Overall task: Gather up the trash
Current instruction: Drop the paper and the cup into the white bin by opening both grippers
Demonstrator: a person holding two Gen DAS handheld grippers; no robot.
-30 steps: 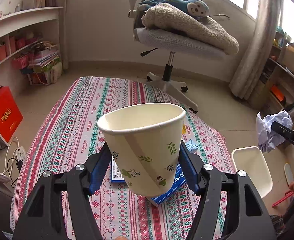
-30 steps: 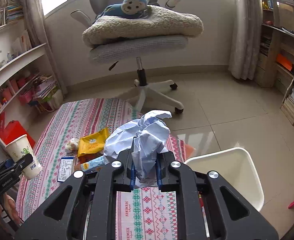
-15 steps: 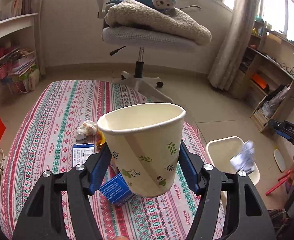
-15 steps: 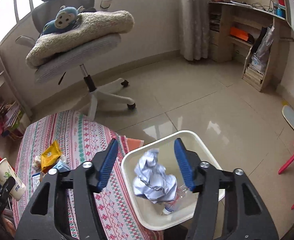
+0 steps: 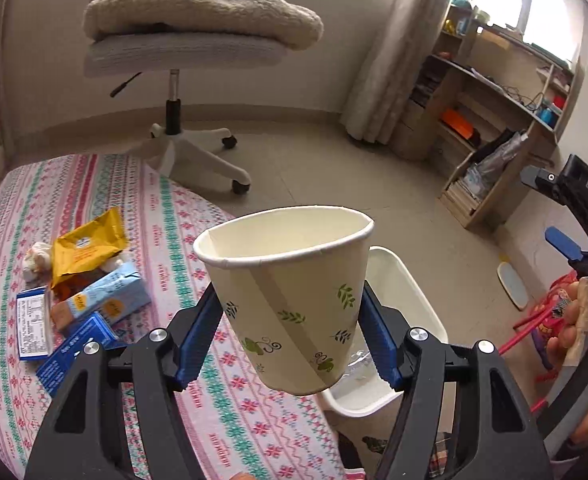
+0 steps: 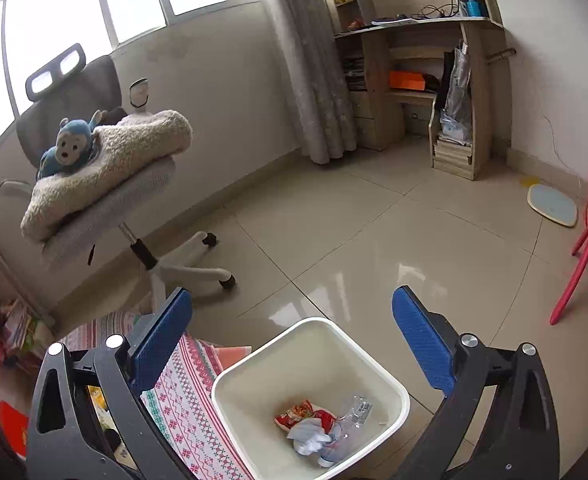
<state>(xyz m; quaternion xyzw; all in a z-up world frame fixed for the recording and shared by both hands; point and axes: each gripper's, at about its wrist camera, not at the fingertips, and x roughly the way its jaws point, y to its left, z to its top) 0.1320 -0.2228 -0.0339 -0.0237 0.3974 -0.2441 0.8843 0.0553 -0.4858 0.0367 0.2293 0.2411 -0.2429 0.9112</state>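
I have the paper cup [image 5: 290, 300] pinched upright between the fingers of my left gripper [image 5: 290, 344], the blue pads pressing its sides low down so the open mouth stays up and nothing can spill while I carry it; it hangs above the near edge of the surface [image 5: 34, 208], just beside the white bin [image 6: 250, 372], whose rim shows behind the cup's base. My right gripper [image 6: 294, 344] sits over the bin with its fingers spread as wide as they go; they have just been opening and nothing is between them. The crumpled paper [image 6: 307, 440] lies at the bottom of the bin beside a red wrapper [image 6: 303, 414] and a clear plastic bottle [image 6: 353, 410]. Farther from the bin, on the patterned cloth, the remaining trash waits: a yellow snack pouch [image 5: 86, 246], a light blue carton [image 5: 106, 298], a dark blue box [image 5: 76, 350] and a white label card [image 5: 32, 326]. Their printing is too small to read. The only legible letters are "DAS" on the right gripper's black body.
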